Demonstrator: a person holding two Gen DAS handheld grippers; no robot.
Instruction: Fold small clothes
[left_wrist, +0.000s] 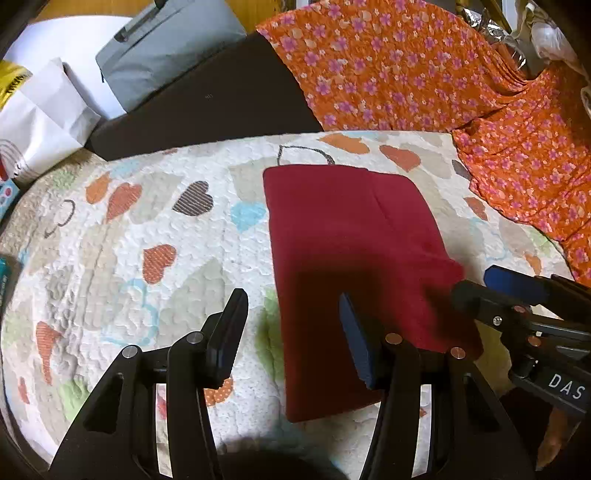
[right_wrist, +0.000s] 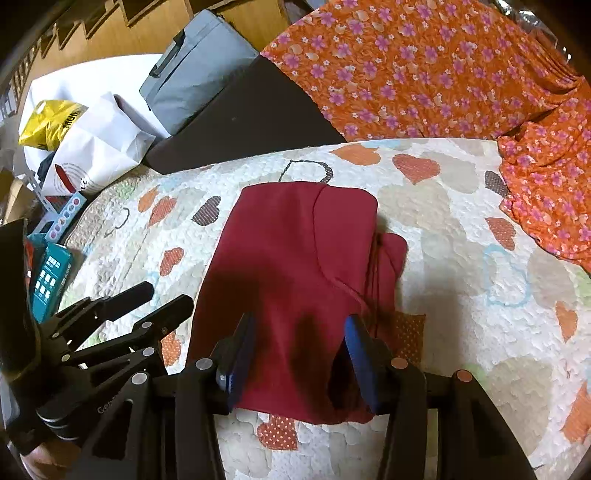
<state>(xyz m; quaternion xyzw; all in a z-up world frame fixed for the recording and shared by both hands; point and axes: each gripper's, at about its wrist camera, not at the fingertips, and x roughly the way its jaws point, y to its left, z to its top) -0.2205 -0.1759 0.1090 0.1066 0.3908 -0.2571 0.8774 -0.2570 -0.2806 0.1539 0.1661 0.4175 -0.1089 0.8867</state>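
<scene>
both tongs (left_wrist: 291, 332) (right_wrist: 299, 354) hang half-open, empty, above the folded red garment (left_wrist: 351, 258).

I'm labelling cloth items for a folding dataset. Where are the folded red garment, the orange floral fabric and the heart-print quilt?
folded red garment (left_wrist: 343, 236), left wrist view, middle of its top layer.
orange floral fabric (left_wrist: 388, 74), left wrist view, its flat upper spread.
heart-print quilt (right_wrist: 480, 229), right wrist view, bare patch right of the garment.

The black fingers of the left gripper (left_wrist: 291, 332) are hiding the near edge of the folded dark red cloth (left_wrist: 343, 236), while the orange flowered fabric (left_wrist: 424, 70) is running off the frame's right edge.
</scene>
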